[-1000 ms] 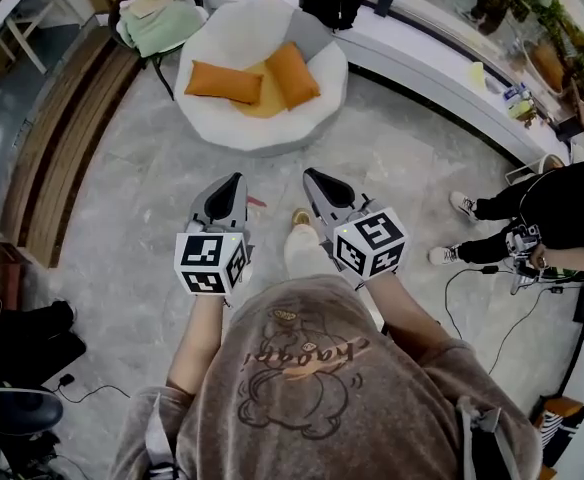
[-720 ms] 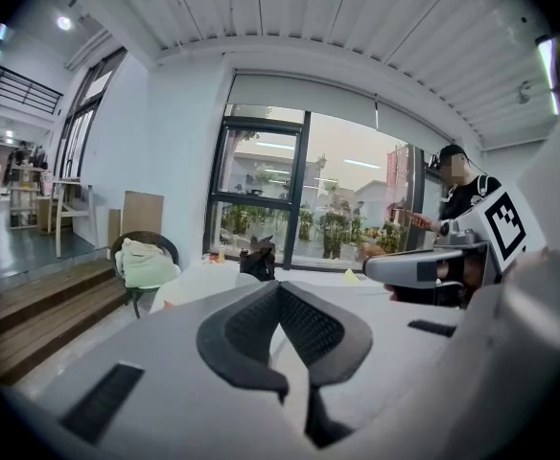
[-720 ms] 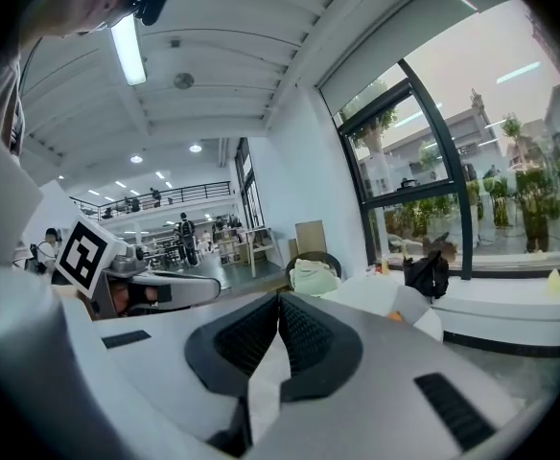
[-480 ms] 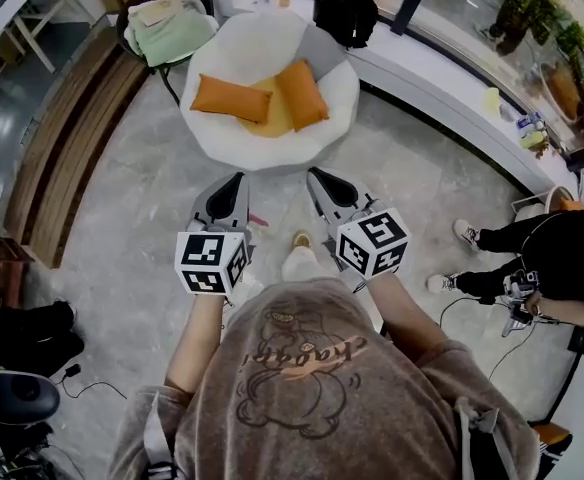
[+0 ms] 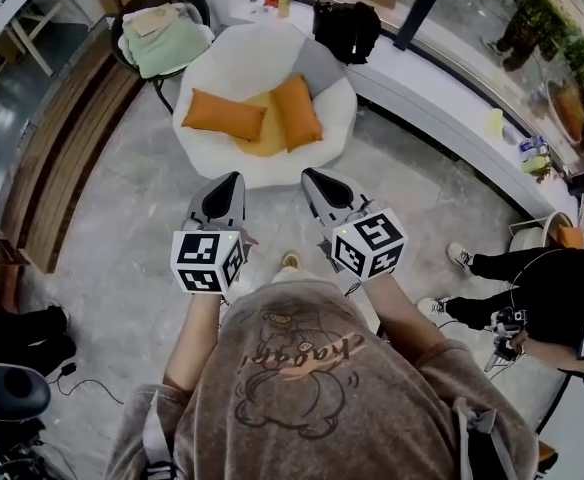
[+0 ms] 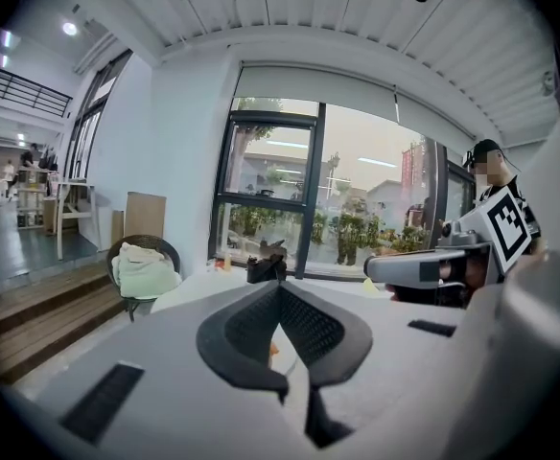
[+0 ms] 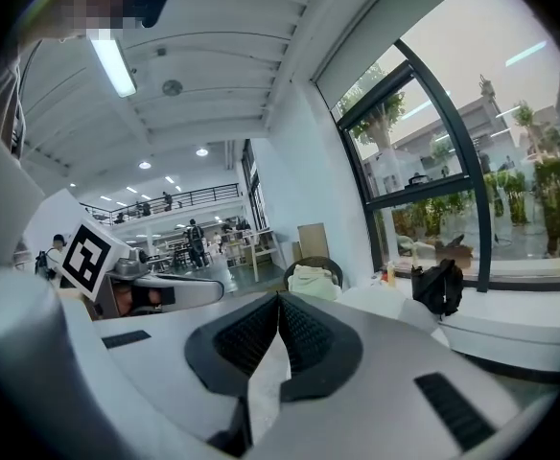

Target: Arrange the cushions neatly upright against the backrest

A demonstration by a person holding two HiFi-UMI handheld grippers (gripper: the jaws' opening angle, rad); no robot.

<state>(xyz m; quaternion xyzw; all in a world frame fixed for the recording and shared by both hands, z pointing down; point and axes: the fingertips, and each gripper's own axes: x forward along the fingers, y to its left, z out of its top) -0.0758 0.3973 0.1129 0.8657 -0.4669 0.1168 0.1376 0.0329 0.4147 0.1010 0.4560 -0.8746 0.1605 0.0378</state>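
Two orange cushions lie in the white chair, well ahead of left gripper and right gripper (both pressed together, empty); grey stone floor below.

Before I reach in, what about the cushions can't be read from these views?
- Head view: yellow item mostly covered by the left orange cushion and right orange cushion; shape unclear.
- Left gripper view: the shut left gripper hides the cushions but for an orange sliver.
- Right gripper view: the shut right gripper blocks the cushions entirely.
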